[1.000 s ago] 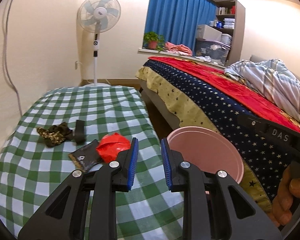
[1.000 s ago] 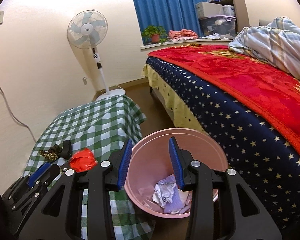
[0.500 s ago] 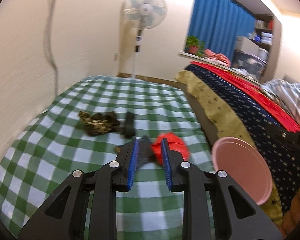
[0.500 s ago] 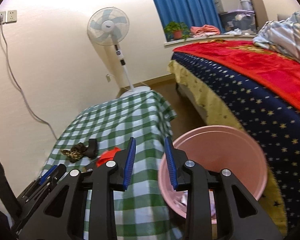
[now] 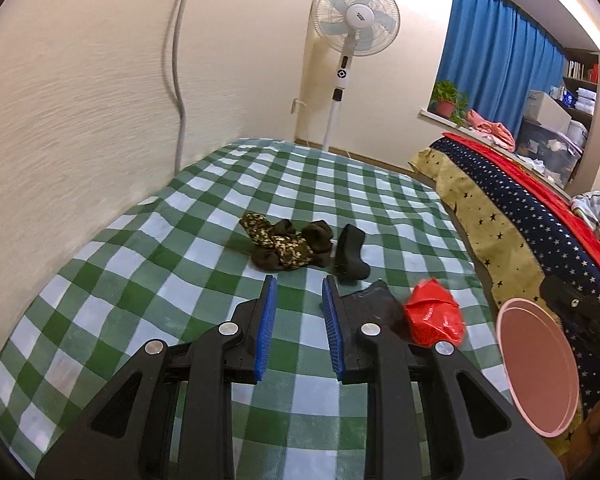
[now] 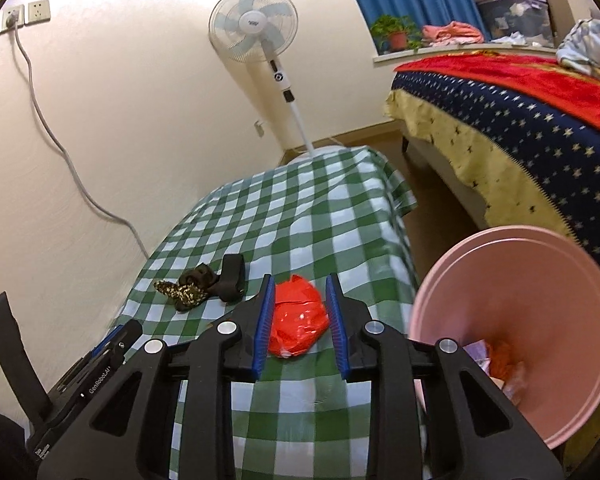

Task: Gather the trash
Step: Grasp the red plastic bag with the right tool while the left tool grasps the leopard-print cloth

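A crumpled red wrapper (image 5: 434,317) lies on the green checked tablecloth (image 5: 204,264), next to a black wrapper (image 5: 374,305). A dark camouflage scrap (image 5: 286,245) and a black piece (image 5: 350,253) lie further back. My left gripper (image 5: 299,330) is open and empty, above the cloth, left of the black wrapper. My right gripper (image 6: 299,324) is open, and the red wrapper (image 6: 298,327) shows between its jaws, just beyond them. The pink bin (image 6: 540,280) with paper trash inside stands at the table's right side; its rim (image 5: 536,364) also shows in the left wrist view.
A wall runs along the table's left with a cable (image 6: 72,168) hanging from a socket. A standing fan (image 5: 354,36) stands behind the table. A bed with a starred cover (image 6: 512,120) lies to the right across a narrow floor gap.
Both grippers swung left from the bin toward the table. The right gripper now lines up on the red wrapper. The left gripper now faces the camouflage scrap.
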